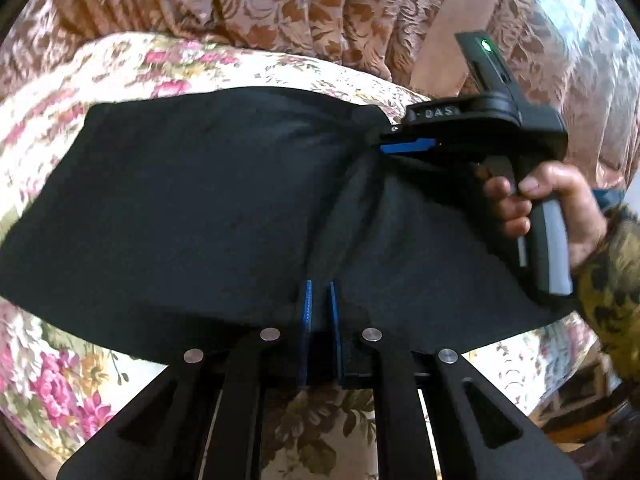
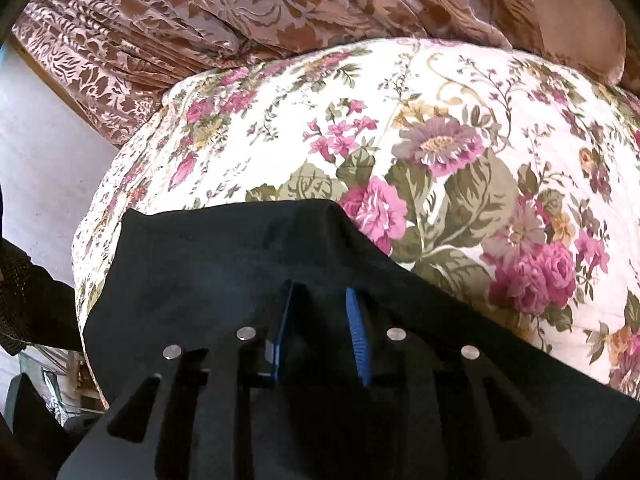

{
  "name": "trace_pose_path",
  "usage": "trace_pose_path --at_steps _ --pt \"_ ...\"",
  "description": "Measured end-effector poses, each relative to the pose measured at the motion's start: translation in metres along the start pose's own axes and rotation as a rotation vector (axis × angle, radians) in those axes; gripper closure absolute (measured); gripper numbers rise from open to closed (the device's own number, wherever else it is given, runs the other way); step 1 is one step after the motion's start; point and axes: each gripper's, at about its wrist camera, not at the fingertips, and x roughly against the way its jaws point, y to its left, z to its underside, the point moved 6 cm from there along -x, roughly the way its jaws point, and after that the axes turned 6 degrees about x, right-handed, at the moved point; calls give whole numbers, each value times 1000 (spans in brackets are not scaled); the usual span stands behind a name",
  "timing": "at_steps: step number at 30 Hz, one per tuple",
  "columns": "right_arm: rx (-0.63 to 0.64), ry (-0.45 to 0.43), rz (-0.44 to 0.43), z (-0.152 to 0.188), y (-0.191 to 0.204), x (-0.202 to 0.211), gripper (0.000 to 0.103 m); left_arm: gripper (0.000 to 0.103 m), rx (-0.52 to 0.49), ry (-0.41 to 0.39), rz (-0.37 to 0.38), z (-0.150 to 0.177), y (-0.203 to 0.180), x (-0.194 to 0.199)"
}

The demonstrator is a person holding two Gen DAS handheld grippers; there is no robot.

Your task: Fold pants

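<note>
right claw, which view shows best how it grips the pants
The left wrist view: it shows the right claw from the side, pinching a bunched corner of the pants, with the hand on its handle. The right wrist view shows only its blue pads from behind, with dark cloth between.

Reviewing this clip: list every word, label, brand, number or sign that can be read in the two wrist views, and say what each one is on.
"DAS": raised letters on the black body of the right gripper, seen in the left wrist view; blurred, so the first letter is uncertain.
Green lit dot on that gripper's upright black part: a light, not text.
Nothing readable on the black pants, the floral bedspread or the brown patterned curtain.
Right wrist view: no text at all.
</note>
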Motion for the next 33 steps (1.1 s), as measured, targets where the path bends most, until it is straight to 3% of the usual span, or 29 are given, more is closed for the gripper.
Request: trace_pose_path --at_steps 3,4,5,8,11,14,18,20,23,26,29,31,33 --pt "-9 -45 -35 6 0 20 70 94 19 -1 26 -2 0 4" --pt "-15 -68 -40 9 1 31 60 94 13 -10 35 -2 -2 8" --pt "-14 -81 -43 14 0 39 57 94 12 -15 42 -4 0 10" --pt "-5 -92 -63 36 0 60 58 94 10 -38 93 -6 -9 18" --pt "-8 -87 -83 69 -4 77 58 94 -37 -9 91 1 -19 12" --pt "5 -61 -90 109 -7 94 58 94 -109 33 42 16 -24 4" --pt "0 -54 -86 163 -13 112 59 94 -106 43 43 21 -20 9" --pt "-26 -82 -96 175 -16 121 59 94 -123 36 40 19 -23 13" --pt "-62 -103 -104 180 -17 129 59 94 -97 19 116 11 -37 21" --pt "-54 -101 -88 182 -15 133 59 94 -144 -2 99 6 -55 16" --pt "-43 -99 -64 188 -14 137 59 94 -215 102 130 22 -75 -4" --pt "-62 -116 -60 195 -20 146 59 94 -333 99 58 38 -80 -10" --pt "-98 -142 -57 201 -29 160 59 94 -354 96 53 44 -80 -6"
